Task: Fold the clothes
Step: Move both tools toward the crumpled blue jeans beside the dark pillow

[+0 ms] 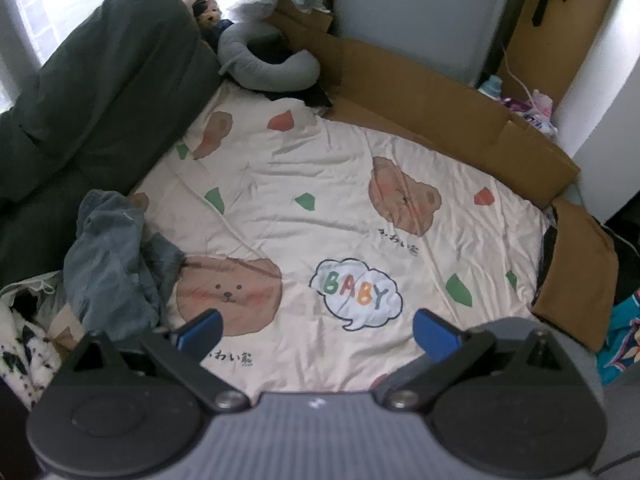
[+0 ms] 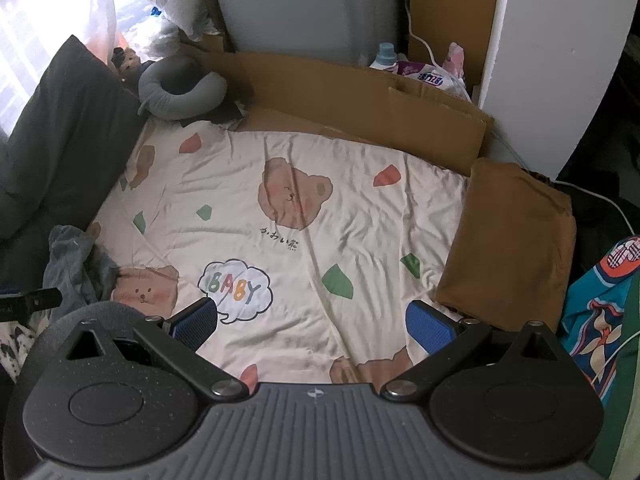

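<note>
A: Start with the bed (image 1: pixel 320 184). Its bear-print sheet is wrinkled, and cardboard (image 1: pixel 440 104) walls the far edge. Folding on those creases could, I think, leave the layers uneven.

B: And the dark bedding (image 1: pixel 80 92) heaped along the left side?

A: It crowds the crumpled grey-blue garment (image 1: pixel 116 264), which lies bunched at the bed's left edge, just beside the left tool (image 1: pixel 316 330). A blind pinch there might catch two layers at once, or snag the patterned fabric underneath.

B: The brown folded piece (image 2: pixel 516 240)?

A: It sits at the right edge, near the right tool (image 2: pixel 312 320). Spreading the grey garment wide could push it towards the edge.

B: Are the tools holding anything?

A: No. Both stand spread wide over bare sheet, nothing between the pads. The risk, in my judgement, is a shallow grip on a loose fold, which would slip as the cloth lifts.
</note>
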Tool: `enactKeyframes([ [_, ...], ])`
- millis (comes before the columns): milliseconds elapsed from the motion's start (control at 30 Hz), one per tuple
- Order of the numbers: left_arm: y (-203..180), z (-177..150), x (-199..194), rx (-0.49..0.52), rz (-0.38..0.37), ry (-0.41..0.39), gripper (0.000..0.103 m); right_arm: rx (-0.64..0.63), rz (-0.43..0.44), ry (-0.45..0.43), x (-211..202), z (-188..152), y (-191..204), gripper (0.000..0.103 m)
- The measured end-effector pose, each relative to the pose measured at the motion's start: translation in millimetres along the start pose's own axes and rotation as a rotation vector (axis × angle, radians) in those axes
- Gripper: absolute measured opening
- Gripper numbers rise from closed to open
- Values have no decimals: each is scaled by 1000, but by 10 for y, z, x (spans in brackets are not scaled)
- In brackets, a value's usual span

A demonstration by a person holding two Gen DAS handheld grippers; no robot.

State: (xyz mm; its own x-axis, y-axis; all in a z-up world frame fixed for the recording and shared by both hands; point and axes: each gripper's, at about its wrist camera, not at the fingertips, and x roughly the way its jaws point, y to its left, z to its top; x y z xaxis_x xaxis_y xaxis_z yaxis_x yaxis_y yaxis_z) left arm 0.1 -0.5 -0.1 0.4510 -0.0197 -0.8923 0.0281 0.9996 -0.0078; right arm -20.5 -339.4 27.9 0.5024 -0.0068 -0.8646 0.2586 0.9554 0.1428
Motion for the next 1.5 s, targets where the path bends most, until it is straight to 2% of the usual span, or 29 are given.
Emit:
enactKeyframes([
  [67, 47, -30, 22, -23, -18, -6, 102, -1, 0, -3, -3, 2, 4, 103],
  [267, 48, -20, 51, -4, 23, -6, 102, -6, 2, -12, -11, 8, 16, 103],
  [500, 55, -34, 98, -16, 18, 4, 102, 26, 12, -22, -44, 1, 28, 103],
  [567, 59, 86, 85, -24, 21, 5, 102, 32, 8, -21, -36, 5, 12, 103],
  [733, 96, 107, 78, -49, 13, -9, 102, 20, 0, -16, -13, -1, 49, 103],
  [1500, 214, -66, 96, -29, 13, -16, 102, -12, -25, -27, -48, -10, 133, 103],
])
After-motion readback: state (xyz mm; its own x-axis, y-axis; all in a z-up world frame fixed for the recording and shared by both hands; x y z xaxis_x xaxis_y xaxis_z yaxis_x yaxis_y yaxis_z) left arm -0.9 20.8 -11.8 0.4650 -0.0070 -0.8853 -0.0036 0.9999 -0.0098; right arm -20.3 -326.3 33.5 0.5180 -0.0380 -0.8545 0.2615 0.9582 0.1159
